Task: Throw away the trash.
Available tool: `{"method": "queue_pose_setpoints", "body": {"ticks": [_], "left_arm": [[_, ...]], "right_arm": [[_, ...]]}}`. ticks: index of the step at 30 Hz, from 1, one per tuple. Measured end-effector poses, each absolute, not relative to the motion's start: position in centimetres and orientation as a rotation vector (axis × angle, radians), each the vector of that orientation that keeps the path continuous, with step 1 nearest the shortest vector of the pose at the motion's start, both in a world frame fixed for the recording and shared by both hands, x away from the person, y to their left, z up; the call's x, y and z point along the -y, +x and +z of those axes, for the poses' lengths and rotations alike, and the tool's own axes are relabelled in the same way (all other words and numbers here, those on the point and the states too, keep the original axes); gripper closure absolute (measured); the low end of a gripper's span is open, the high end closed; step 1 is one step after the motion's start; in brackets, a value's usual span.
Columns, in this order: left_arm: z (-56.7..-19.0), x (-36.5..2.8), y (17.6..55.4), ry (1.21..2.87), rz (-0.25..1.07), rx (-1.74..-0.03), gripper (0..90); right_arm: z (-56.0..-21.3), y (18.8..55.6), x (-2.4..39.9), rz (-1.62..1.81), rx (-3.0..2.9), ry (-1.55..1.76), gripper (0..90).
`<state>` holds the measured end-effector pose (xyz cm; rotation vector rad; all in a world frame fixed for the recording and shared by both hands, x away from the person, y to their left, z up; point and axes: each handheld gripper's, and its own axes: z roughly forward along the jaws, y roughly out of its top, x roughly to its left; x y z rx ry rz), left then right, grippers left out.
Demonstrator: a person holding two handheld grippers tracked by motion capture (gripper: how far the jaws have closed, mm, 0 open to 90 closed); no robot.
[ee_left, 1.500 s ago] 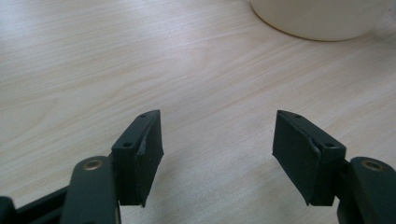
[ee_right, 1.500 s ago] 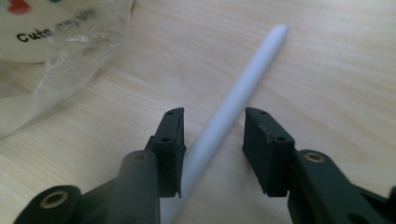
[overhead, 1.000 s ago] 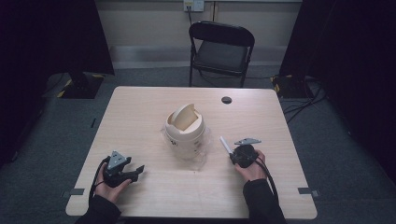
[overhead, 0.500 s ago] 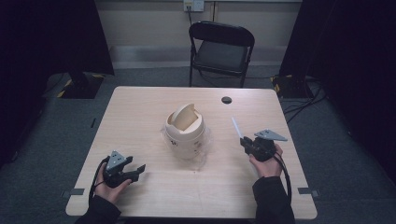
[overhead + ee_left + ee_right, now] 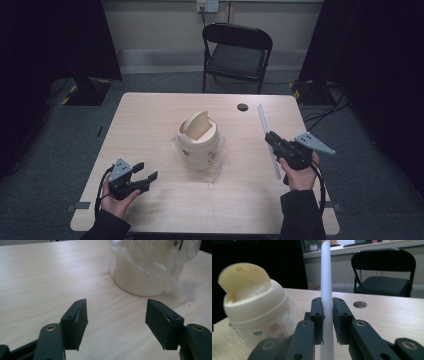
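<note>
Carefully, I should swing the long end over the cream bin (image 5: 197,140) at the table's (image 5: 150,115) middle, aiming for the tilted flap. My right gripper (image 5: 274,140) at the right pinches the white straw (image 5: 263,123) firmly, well apart from the bin; my left gripper (image 5: 145,172), near left, stands spread and empty.

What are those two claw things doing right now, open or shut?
Left gripper: open, holding nothing, jaws apart above the table.
Right gripper: shut on a white straw.
</note>
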<state>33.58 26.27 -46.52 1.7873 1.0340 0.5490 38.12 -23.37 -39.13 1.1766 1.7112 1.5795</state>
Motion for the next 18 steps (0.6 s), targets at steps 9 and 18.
{"method": "queue_pose_setpoints", "body": {"ticks": [9,18], "left_arm": [[-43.1,-25.6,33.3,1.697,0.561,-0.966,34.9],[-39.5,-23.7,33.6,1.62,0.555,-0.878,36.4]], "right_arm": [[-38.0,37.5,22.2,1.686,-1.699,1.08,80.4],[-37.8,37.1,20.6,1.733,-1.739,1.017,80.4]]}}
